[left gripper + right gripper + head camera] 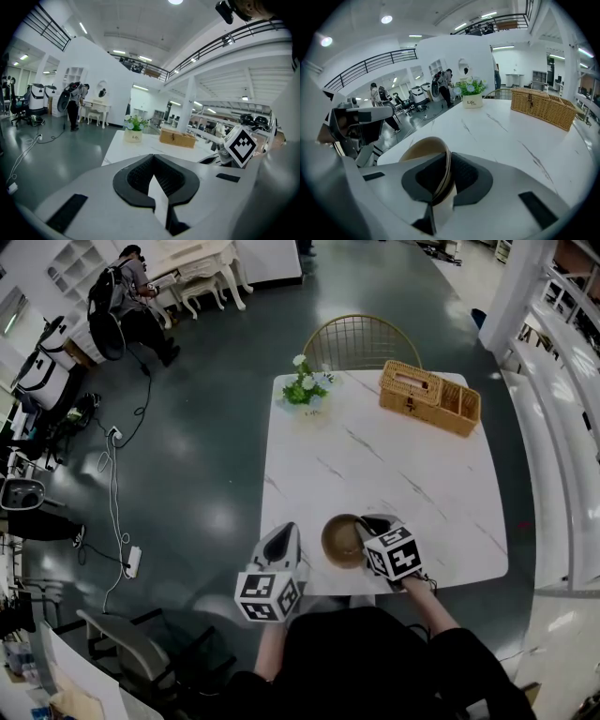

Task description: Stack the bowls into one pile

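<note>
While the right gripper pinches the rim of a brown bowl between its jaws, the rest of the bowl sits to that gripper's left, over the near edge of the white table. Beyond the bowl, the left gripper has its jaws pressed together on nothing. A wicker basket stands well ahead of both.
</note>
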Action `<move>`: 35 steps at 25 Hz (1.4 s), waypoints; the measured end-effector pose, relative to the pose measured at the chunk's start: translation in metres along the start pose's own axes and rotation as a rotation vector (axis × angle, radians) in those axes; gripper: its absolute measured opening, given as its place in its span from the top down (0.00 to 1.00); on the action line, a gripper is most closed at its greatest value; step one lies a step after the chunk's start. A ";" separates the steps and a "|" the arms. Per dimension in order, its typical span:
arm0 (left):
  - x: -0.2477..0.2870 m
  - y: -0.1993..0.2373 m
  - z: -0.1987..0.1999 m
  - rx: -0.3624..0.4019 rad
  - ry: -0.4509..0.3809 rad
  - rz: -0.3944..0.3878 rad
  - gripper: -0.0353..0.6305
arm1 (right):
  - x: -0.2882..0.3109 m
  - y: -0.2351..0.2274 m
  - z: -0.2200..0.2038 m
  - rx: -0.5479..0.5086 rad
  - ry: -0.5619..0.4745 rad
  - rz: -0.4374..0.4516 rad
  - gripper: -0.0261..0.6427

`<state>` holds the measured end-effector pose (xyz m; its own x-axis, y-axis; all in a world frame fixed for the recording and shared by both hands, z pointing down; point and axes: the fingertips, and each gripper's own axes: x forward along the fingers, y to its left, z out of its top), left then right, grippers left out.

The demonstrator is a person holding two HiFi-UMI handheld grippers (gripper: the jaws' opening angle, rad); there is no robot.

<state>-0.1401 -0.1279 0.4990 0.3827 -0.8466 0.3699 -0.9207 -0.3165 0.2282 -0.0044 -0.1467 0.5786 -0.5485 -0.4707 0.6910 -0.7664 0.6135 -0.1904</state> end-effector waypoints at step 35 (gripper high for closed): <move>0.007 -0.008 0.020 0.036 -0.045 -0.046 0.93 | -0.051 -0.014 0.042 0.155 -0.294 0.052 0.91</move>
<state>-0.1314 -0.1399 0.4817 0.4220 -0.8486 0.3191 -0.9045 -0.3703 0.2115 0.0201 -0.1577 0.5169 -0.6437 -0.6181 0.4513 -0.7644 0.5480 -0.3396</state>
